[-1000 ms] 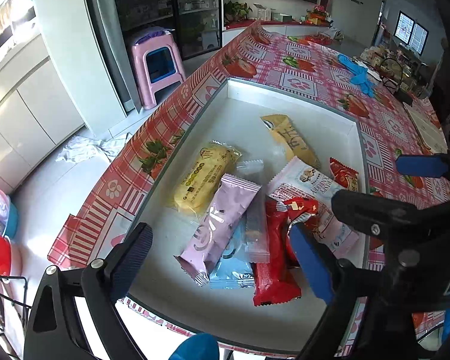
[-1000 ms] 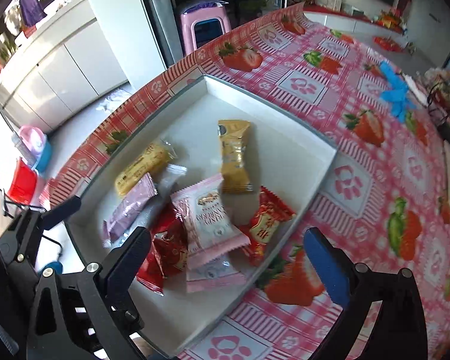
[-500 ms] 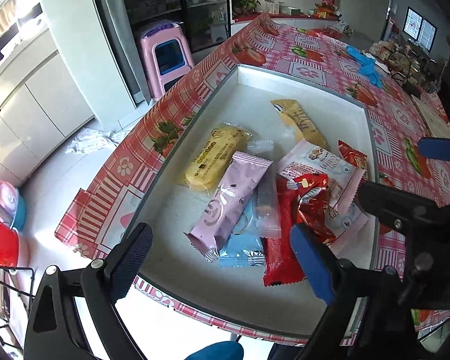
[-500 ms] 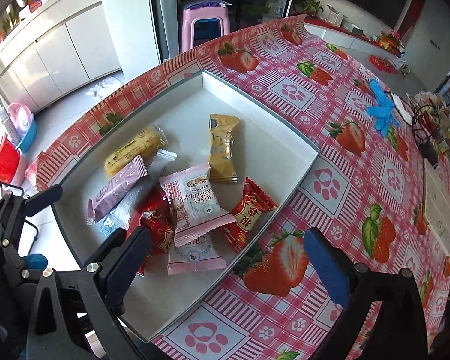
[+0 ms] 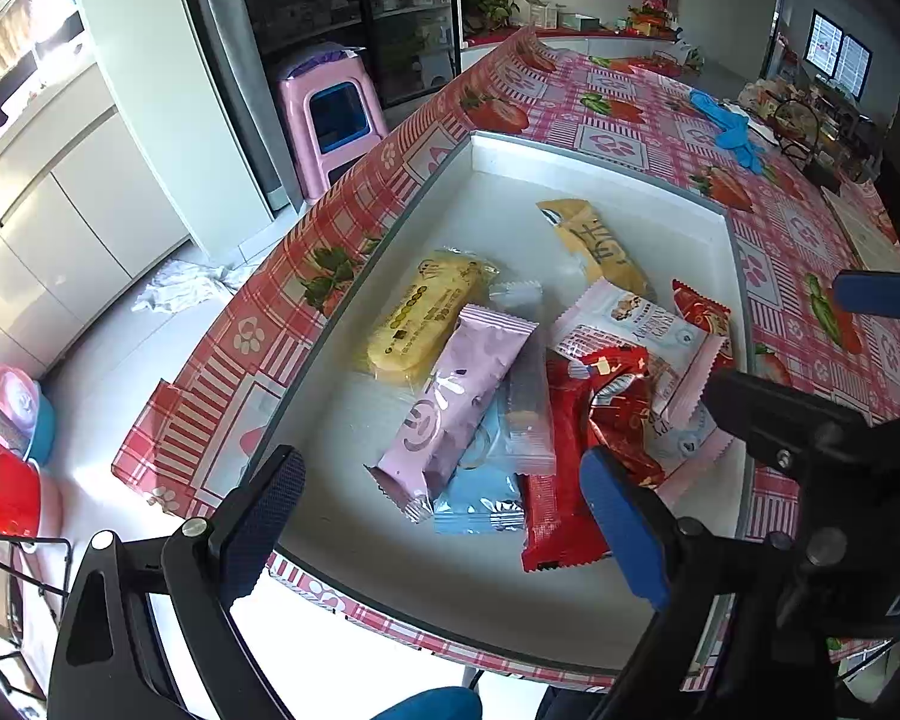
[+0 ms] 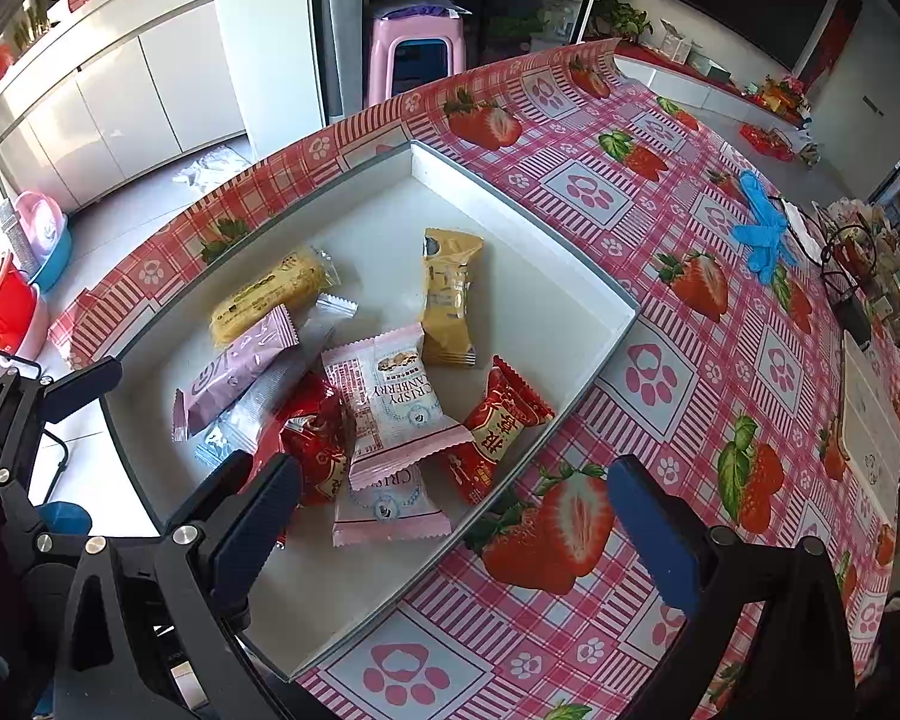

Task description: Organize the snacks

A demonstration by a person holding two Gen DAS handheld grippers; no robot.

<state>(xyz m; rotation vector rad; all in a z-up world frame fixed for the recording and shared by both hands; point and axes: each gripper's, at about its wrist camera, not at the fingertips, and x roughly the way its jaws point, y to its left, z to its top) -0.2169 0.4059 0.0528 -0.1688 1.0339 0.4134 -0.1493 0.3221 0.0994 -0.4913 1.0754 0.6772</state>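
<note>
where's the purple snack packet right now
In the white tray, left part of the pile: the purple snack packet lies between the yellow cake packet and a clear wrapper.

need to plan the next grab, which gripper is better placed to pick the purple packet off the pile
Left, probably. The left gripper is open and hangs right over the purple packet at its end of the tray. The right gripper is also open but sits nearer the pink cranberry packet.

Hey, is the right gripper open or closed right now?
Open. The right gripper has its jaws spread wide with nothing between them, hovering over the white tray's near corner and the tablecloth.
</note>
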